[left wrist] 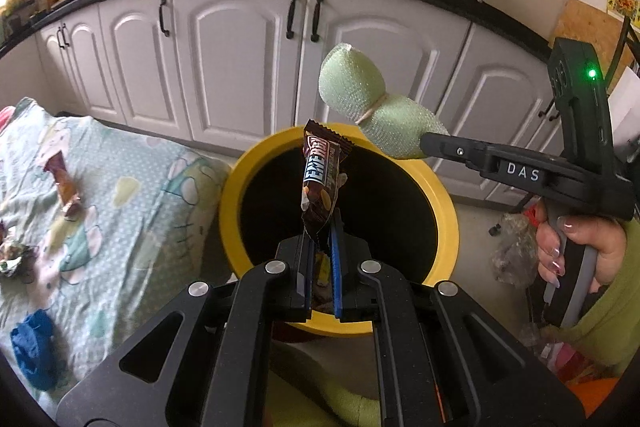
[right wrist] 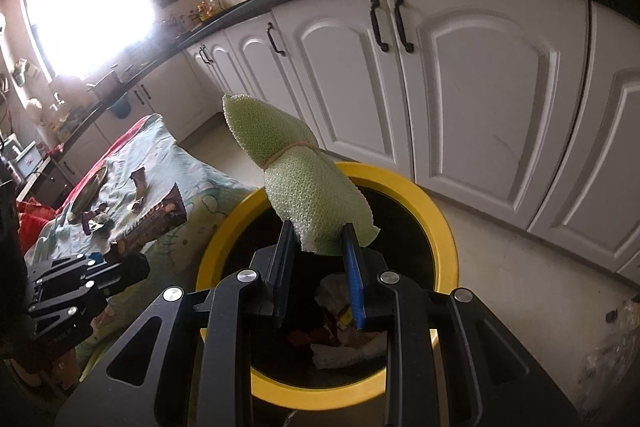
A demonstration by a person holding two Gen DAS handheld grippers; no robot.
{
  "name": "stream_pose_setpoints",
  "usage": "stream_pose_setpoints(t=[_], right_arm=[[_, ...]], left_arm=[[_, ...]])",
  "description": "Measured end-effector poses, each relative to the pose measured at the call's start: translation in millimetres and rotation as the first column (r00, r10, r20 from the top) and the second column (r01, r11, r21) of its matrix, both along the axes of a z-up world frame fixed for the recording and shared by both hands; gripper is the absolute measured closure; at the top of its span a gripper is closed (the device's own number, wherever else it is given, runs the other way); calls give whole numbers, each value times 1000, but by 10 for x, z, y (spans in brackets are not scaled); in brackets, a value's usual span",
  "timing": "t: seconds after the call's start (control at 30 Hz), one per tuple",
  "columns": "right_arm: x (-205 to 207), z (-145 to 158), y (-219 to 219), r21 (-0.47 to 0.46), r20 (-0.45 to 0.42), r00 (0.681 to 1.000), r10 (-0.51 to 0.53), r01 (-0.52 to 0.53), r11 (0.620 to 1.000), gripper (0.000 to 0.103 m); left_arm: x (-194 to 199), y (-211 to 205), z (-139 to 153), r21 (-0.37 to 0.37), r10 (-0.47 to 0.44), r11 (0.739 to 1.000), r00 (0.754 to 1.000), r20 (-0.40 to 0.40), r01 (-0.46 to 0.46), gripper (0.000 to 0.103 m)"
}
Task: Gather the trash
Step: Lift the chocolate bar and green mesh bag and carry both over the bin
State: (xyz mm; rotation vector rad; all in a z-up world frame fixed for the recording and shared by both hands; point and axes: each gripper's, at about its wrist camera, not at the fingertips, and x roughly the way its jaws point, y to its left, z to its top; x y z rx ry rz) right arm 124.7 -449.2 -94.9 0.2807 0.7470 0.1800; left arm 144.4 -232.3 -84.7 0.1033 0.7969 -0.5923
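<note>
Over the bin (left wrist: 440,195): both grippers hover.
Left gripper (left wrist: 322,247): clamped on snack wrapper (left wrist: 322,171).
Right gripper (right wrist: 320,247): pinching green foam (right wrist: 308,183).
Right view only: trash (right wrist: 344,331) inside.

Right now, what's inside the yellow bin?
The yellow bin holds crumpled white paper and some reddish wrappers. Its dark depths and whatever lies behind the right hand-held gripper stay hidden.

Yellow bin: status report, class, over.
Left tongs shut on candy wrapper; right tongs shut on green foam net. Both over yellow bin. Nothing blocking.
</note>
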Motion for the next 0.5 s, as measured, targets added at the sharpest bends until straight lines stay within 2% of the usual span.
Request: stream_pose_setpoints(t=[0.5], right_arm=[[28, -163, -133, 35, -47, 999, -21, 23, 999, 80]], left_arm=[[73, -129, -142, 14, -21, 1000, 998, -57, 22, 100]])
